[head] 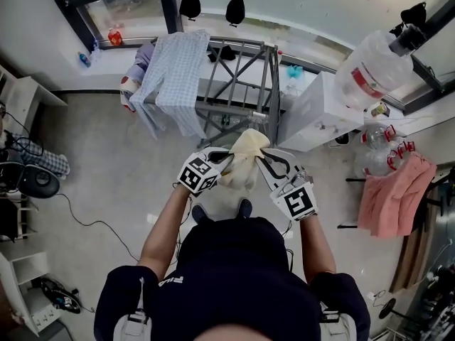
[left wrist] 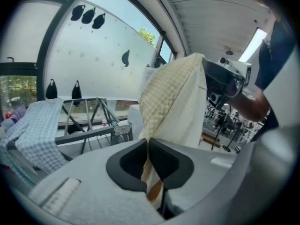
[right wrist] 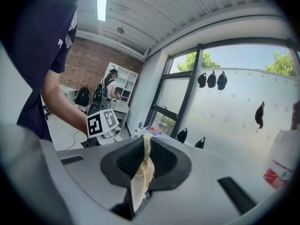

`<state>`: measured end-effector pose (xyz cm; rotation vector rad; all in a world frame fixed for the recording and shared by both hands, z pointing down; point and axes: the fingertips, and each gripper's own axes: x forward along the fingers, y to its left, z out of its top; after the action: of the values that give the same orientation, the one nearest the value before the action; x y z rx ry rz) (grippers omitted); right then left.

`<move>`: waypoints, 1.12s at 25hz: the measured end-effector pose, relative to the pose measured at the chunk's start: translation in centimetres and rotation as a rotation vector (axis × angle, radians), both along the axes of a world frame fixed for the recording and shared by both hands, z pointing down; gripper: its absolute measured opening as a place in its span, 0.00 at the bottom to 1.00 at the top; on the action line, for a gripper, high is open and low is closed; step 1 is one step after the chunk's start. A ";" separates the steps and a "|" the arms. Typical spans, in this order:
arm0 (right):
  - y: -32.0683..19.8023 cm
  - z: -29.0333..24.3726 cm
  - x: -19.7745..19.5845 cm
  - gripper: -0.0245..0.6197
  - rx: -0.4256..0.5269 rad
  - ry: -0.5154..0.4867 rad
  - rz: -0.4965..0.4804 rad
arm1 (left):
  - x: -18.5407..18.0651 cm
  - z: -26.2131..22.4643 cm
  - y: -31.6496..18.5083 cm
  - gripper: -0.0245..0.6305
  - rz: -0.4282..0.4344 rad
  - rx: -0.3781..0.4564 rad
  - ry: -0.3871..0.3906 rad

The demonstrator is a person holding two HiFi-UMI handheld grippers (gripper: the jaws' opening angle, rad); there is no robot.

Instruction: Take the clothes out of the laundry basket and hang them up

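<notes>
Head view: cream checked garment [head: 242, 158] stretches nine-to-three between left gripper [head: 225, 160] and right gripper [head: 261, 162]; drying rack [head: 242, 77] stands near at twelve o'clock. Left gripper view: jaws pinch the cloth, which rises toward one o'clock. Right gripper view: jaws clamp a fold.

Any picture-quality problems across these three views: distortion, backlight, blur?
Head view: strong fisheye bends the drying rack; evenly lit, sharp. Left gripper view: dark round vignette, bright window backlight, cream cloth readable. Right gripper view: same vignette, the near dark sleeve underexposed, cloth at the jaws sharp.
</notes>
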<state>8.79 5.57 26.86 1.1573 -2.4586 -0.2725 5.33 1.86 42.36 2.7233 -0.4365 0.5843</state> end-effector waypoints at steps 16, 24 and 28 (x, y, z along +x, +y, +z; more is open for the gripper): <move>-1.0 6.0 -2.2 0.10 -0.203 -0.114 0.046 | -7.8 -19.5 -5.8 0.08 -0.563 0.382 0.234; -1.0 4.8 -4.2 0.31 -0.212 -0.236 -0.020 | -9.0 -23.7 -5.3 0.08 -0.611 0.474 0.256; -0.8 6.7 -2.6 0.39 -0.273 -0.272 0.000 | -10.1 -25.8 -4.9 0.08 -0.634 0.477 0.311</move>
<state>6.24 4.76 33.52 1.1370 -2.6211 0.2303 -4.77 -3.03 16.53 2.7732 -1.4204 -0.1315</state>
